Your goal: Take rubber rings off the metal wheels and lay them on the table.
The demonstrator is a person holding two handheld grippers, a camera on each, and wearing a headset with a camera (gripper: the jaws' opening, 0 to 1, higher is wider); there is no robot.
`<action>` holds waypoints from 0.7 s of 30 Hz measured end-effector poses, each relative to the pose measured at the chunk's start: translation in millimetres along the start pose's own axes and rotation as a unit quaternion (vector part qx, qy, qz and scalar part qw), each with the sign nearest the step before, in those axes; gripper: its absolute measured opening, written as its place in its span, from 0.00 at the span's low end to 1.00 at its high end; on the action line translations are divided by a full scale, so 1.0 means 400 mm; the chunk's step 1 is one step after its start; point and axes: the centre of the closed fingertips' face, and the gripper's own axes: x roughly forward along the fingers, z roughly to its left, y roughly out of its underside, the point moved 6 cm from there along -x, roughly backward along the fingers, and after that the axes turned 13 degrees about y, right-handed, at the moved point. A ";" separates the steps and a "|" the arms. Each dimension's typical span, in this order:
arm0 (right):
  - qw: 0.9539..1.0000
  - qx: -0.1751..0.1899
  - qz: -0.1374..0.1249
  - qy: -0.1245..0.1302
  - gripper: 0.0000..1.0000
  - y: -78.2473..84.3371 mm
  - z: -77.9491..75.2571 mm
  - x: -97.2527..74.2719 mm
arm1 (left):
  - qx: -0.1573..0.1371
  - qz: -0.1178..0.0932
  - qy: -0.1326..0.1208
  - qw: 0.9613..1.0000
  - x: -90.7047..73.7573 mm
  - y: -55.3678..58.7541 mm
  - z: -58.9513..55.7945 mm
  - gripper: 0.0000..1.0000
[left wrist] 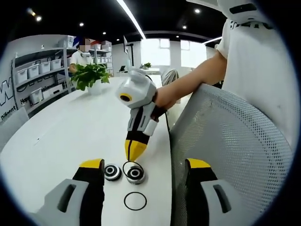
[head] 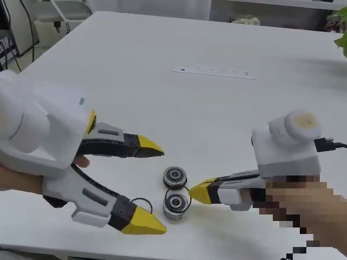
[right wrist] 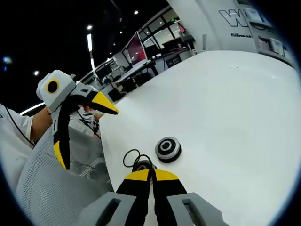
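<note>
Looking down in the head view at a white table [head: 217,108]. Two small metal wheels sit almost touching at lower centre: the far wheel [head: 175,176], which appears to have a dark rubber band seated around it, and the near wheel [head: 176,203] just below it. A thin black loose ring [head: 142,204] lies flat on the table left of the near wheel, already off.

The right gripper [head: 196,193] enters from the right edge. Its yellow-tipped jaws are closed together into a single point at the near wheel's upper rim, probably so that the narrow tip can catch or pry a band. Whether it pinches any rubber cannot be told.

The left gripper [head: 147,184] comes from the left edge with its jaws spread wide and holding nothing, one tip higher in the frame than the wheels and one lower. It seems poised to steady a wheel or receive a band. In the left gripper view the loose ring lies between the open jaws, lower in the frame than the wheels.
</note>
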 end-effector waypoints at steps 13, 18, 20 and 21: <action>1.000 0.004 -0.010 0.007 0.00 -0.008 -0.006 -0.008 | -0.028 -0.012 -0.071 0.997 -0.132 0.010 -0.030 0.88; 1.000 0.007 -0.012 0.008 0.00 -0.008 -0.008 -0.009 | -0.034 -0.008 -0.097 0.995 -0.168 0.023 -0.052 0.89; 1.000 0.007 -0.013 0.008 0.00 -0.009 -0.008 -0.010 | -0.041 -0.008 -0.105 0.994 -0.179 0.029 -0.064 0.89; 1.000 0.007 -0.014 0.009 0.00 -0.010 -0.008 -0.011 | -0.045 -0.009 -0.108 0.993 -0.184 0.033 -0.068 0.89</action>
